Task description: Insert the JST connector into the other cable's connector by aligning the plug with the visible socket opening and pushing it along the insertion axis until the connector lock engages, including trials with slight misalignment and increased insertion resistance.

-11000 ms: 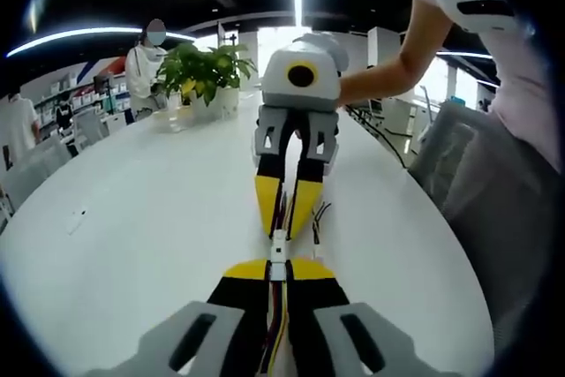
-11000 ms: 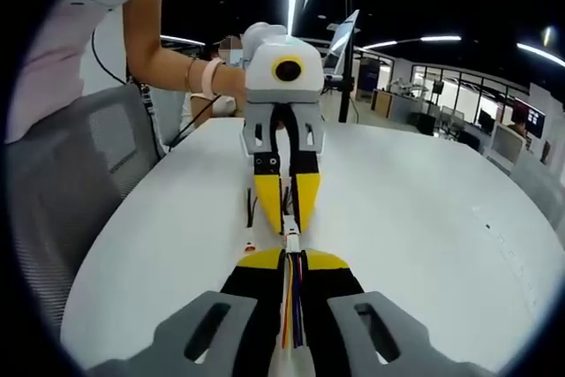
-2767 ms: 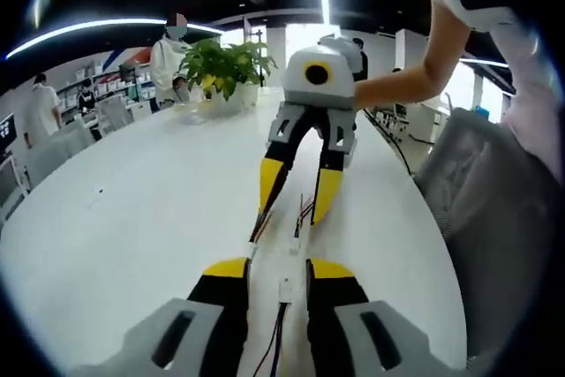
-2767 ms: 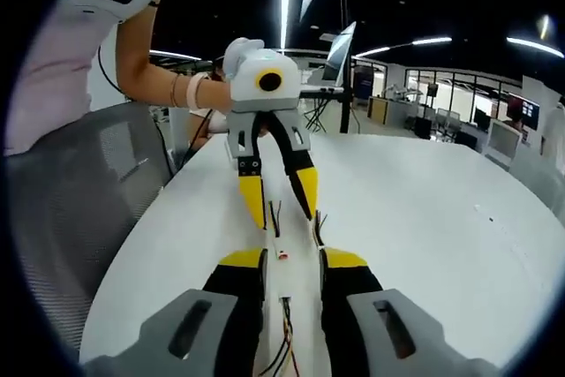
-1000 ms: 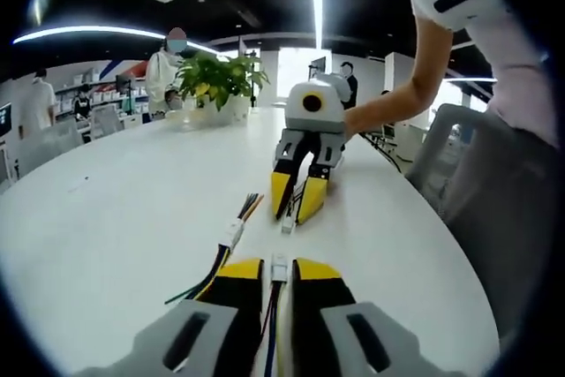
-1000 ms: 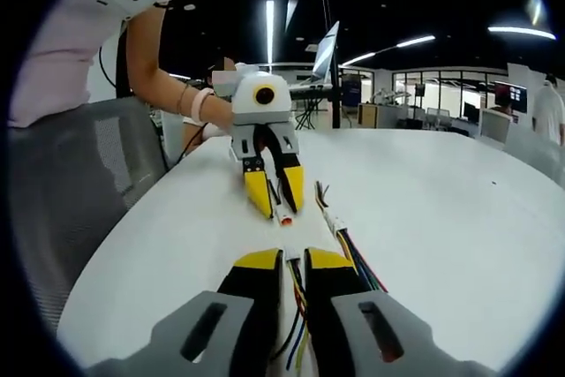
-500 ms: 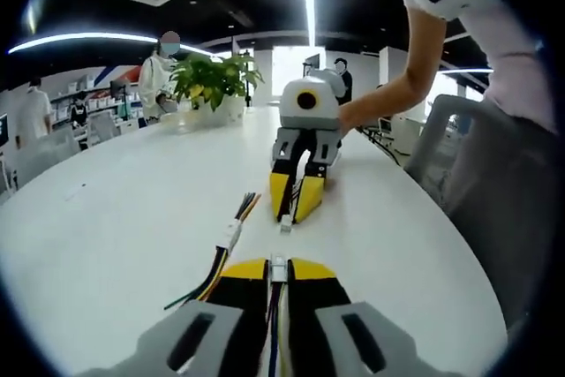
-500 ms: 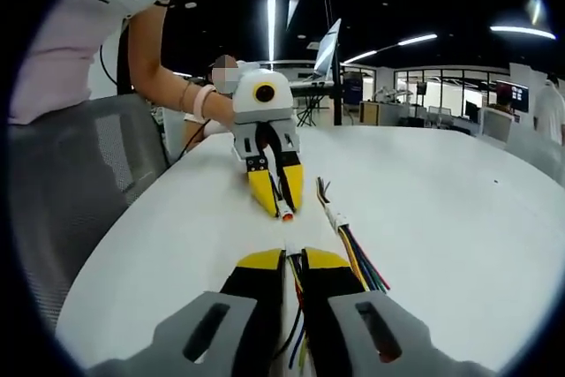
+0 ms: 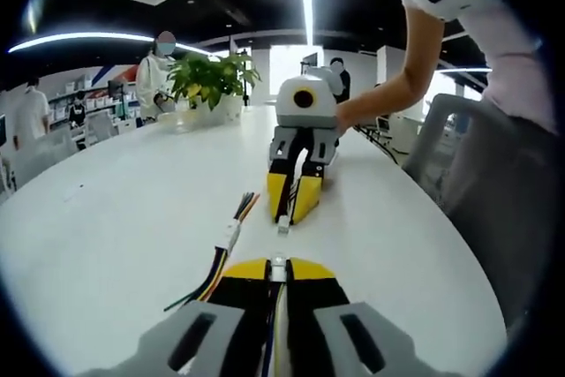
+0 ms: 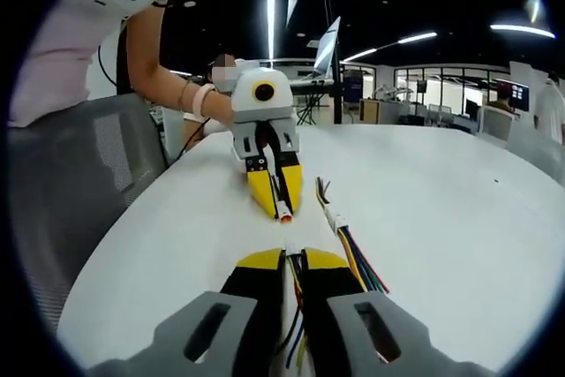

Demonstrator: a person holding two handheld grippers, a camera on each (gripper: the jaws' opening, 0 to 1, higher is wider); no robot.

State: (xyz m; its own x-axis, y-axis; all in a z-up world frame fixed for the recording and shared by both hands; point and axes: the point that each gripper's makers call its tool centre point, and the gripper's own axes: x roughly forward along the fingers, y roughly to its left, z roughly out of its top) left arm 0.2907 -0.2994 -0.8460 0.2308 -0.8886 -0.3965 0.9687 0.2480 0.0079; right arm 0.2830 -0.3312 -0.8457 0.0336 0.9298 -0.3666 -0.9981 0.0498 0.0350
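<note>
My left gripper [image 9: 278,268] pinches a white JST plug [image 9: 278,263]; my right gripper [image 10: 292,259] pinches the socket cable [image 10: 294,264]. They face each other, near but apart, above the white table [image 9: 115,209], a spare cable [image 9: 231,233] beside them.

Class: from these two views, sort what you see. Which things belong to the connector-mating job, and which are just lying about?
In the job:
left gripper, shut on its connector
right gripper, shut on its connector

Lying about:
spare cable beside them on the table
plant
chair
</note>
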